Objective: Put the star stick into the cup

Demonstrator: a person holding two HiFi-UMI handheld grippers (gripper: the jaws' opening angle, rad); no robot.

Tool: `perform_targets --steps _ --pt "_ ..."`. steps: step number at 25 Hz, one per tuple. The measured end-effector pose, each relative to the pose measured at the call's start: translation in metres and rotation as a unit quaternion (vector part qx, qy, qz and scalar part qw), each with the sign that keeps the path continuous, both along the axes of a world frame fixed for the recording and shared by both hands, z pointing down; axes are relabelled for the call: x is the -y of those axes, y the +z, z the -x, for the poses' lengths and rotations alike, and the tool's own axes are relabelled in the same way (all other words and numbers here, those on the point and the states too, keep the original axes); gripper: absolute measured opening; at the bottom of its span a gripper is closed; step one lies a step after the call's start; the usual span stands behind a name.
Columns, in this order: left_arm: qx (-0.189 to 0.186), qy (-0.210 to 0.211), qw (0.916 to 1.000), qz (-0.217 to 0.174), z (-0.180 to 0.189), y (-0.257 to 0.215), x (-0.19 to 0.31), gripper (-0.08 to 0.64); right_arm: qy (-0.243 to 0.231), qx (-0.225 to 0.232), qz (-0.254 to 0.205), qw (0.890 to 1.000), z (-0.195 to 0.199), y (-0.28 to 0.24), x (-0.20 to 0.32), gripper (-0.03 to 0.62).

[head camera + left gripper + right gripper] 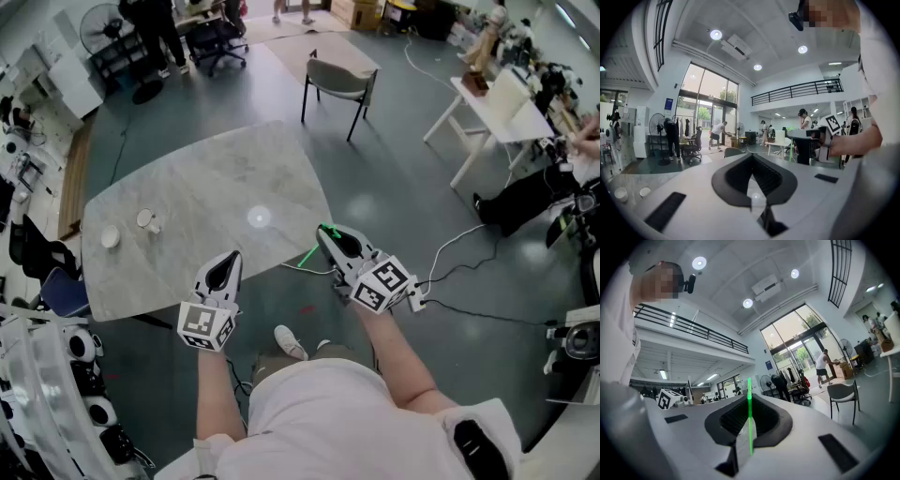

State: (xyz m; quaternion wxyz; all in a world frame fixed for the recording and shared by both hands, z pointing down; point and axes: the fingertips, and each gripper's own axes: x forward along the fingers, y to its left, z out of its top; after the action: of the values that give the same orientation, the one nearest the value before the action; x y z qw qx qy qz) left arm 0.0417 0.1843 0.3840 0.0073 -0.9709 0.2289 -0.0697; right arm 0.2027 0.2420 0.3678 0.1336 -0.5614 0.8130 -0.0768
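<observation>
Jaws of the right gripper (750,404) are pinching shut on the green star stick (749,420). In the right gripper view the stick is standing upright between the pads and poking out past the tips (we cannot make out its star end). In the head view we are holding this gripper at the near right corner of the grey marble table (216,178), with the stick slanting across its tips. We are holding the left gripper (753,161) over the table's near edge, its jaws closed together with nothing between them. A small white cup (110,236) is sitting near the table's left edge, a second white cup (147,221) just beside it, both well apart from the stick.
</observation>
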Motion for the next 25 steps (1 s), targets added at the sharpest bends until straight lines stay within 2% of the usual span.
perform_targets --steps 3,12,20,25 --pt "0.006 0.002 1.0000 -0.005 0.014 0.000 0.018 0.002 -0.003 -0.010 0.003 1.000 0.016 -0.002 0.021 0.021" --pt "0.005 0.008 0.9998 0.020 0.048 0.012 0.069 0.002 -0.001 -0.011 0.003 1.000 0.049 -0.010 0.078 0.022" --pt "0.015 -0.006 0.9990 0.041 0.034 0.029 0.119 0.002 0.006 0.012 0.023 1.000 0.016 0.008 0.134 0.023" --pt "0.030 -0.021 0.9986 0.038 -0.001 0.031 0.163 0.002 -0.013 0.030 0.027 0.999 -0.020 0.016 0.180 0.021"
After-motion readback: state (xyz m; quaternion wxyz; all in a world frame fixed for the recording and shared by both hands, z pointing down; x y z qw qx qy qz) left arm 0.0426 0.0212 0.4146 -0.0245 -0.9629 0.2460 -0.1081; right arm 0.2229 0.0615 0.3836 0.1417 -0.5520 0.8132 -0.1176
